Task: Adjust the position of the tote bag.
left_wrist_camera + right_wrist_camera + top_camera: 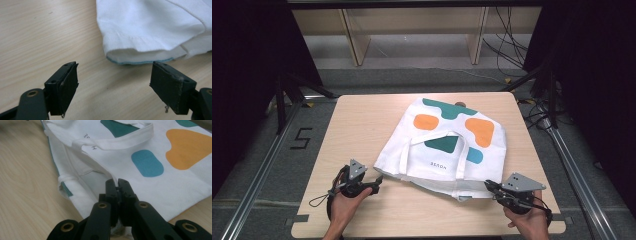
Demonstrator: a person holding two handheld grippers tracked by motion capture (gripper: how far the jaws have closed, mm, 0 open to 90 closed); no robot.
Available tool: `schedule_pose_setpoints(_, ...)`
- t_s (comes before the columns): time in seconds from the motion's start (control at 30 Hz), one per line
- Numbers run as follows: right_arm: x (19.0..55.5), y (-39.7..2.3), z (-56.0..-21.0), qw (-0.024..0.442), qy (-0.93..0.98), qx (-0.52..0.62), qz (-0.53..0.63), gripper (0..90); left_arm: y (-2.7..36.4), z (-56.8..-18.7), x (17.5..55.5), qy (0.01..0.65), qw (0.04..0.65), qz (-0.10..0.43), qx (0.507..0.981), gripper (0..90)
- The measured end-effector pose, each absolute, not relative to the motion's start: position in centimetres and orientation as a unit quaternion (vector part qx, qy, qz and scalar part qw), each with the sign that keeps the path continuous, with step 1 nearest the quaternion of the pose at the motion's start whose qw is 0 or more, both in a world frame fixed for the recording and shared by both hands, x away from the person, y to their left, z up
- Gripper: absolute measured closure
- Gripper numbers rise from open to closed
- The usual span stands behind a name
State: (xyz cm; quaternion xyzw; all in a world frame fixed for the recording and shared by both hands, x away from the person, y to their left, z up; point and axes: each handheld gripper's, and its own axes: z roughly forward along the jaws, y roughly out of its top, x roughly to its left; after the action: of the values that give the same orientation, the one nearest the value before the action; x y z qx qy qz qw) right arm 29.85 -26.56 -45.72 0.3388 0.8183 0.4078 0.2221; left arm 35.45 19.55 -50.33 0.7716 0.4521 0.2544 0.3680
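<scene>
From the high view, a white cloth tote bag printed with orange and teal rounded shapes [444, 145] lies flat on the pale wooden table [357, 125], a little right of the middle, with its open mouth and two white handles turned toward the person. The left gripper [378, 178], held in the person's left hand [346, 202], sits low over the table just beside the bag's near left corner, its tips pointing at the cloth. The right gripper [488, 185], in the right hand [528, 220], is at the bag's near right corner, and its tips meet the hem there. In the left gripper view, the two black jaws stand wide apart with bare wood between them; nothing is gripped, and the folded white corner of the bag, edged by a thin teal seam, lies just ahead of the tips without touching them. In the right gripper view, the jaws are pressed together, and the white edge of the bag's open mouth runs straight into the closed tips, so the cloth is pinched at the rim. Beyond the tips, one white handle loops across the bag's front panel, with a teal oval patch and an orange patch on the cloth to the right, and the lining of the opening shows to the left of the jaws.
</scene>
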Motion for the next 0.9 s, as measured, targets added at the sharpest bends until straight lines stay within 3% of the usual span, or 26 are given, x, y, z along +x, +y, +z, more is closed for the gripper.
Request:
schedule_pose_setpoints(0.23,29.9,-26.6,-45.8,0.215,0.820,0.335,0.412,87.7,18.9,-50.5,36.8,0.442,0.337,0.270,0.786,25.1)
schedule_pose_setpoints(0.6,30.0,-26.7,-46.0,0.222,0.821,0.334,0.407,86.9,18.0,-50.3,38.4,0.422,0.351,0.292,0.783,30.7)
schedule_pose_setpoints(0.73,30.0,-26.7,-46.2,0.227,0.828,0.329,0.392,83.6,17.2,-50.3,39.7,0.395,0.354,0.301,0.792,41.3)
schedule_pose_setpoints(0.8,30.0,-26.6,-46.5,0.231,0.835,0.324,0.381,79.7,17.0,-50.2,39.8,0.378,0.366,0.310,0.792,59.0)
schedule_pose_setpoints(0.87,30.0,-26.6,-46.7,0.232,0.838,0.325,0.371,77.1,17.0,-50.1,39.8,0.365,0.362,0.329,0.792,63.7)
schedule_pose_setpoints(0.9,30.0,-26.5,-46.8,0.228,0.843,0.327,0.362,75.4,17.0,-49.9,39.8,0.357,0.362,0.330,0.796,72.3)
